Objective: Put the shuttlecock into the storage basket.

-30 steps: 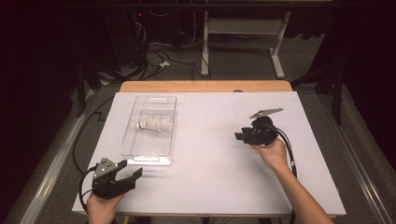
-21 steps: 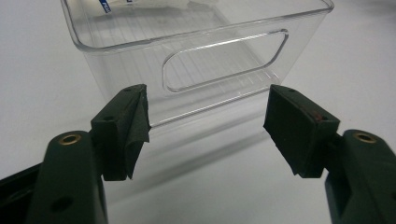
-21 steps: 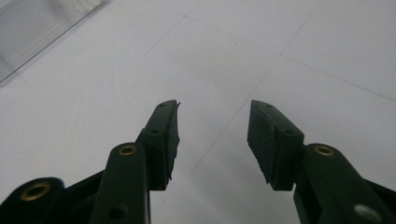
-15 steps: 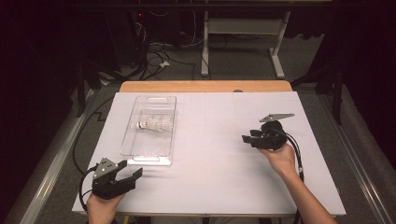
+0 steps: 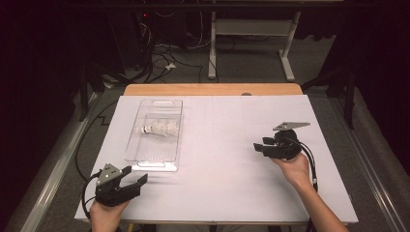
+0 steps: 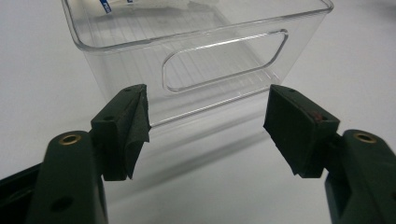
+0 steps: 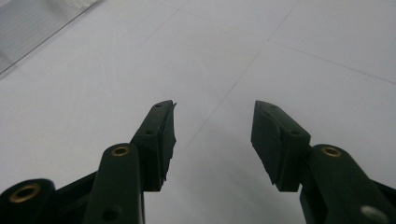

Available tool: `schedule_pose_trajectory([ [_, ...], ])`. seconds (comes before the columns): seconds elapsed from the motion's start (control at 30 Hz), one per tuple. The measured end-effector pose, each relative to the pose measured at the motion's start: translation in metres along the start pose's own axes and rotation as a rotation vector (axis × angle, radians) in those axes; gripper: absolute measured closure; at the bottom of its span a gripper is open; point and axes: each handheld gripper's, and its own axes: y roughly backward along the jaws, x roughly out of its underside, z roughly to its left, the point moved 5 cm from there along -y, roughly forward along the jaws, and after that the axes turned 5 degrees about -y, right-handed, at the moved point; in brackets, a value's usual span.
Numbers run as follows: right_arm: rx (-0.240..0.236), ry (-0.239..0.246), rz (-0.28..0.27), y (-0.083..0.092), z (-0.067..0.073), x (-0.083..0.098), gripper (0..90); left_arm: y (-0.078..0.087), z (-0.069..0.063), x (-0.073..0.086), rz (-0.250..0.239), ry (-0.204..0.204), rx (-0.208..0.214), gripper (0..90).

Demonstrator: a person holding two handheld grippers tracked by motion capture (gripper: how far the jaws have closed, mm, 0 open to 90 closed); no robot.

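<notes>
Grippers are both standing open and holding nothing. In the high view, the left gripper [image 5: 138, 182] is sitting at the lower left of the frame, its jaws spread wide and pointing up-right toward the near end of a clear plastic bin [image 5: 155, 164]. In the left gripper view, the same bin [image 6: 196, 51] is filling the upper frame just beyond the jaws, with its cut-out handle [image 6: 224, 60] lying between them. The right gripper [image 5: 258, 146] is hovering at the right of centre in the high view, jaws moderately parted and pointing left across the bare white table cover [image 5: 222, 159]; the right gripper view is looking along them at that cover.

A white shuttlecock [image 5: 157, 130] is lying on its side inside the bin, in its far half, cork end pointing to the frame's left.

Judging from this, the bin and its shuttlecock are the work in hand. A clean pick is likely calling for coming down over the rim, closing gently on the cork rather than the feathers.
</notes>
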Motion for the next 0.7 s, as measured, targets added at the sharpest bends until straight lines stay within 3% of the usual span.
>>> schedule_pose_trajectory([
  [0.7,0.014,-0.022,-0.016,0.010,-0.006,0.015,48.8,0.000,0.000,0.000,-0.001,0.005,-0.002,31.9],
])
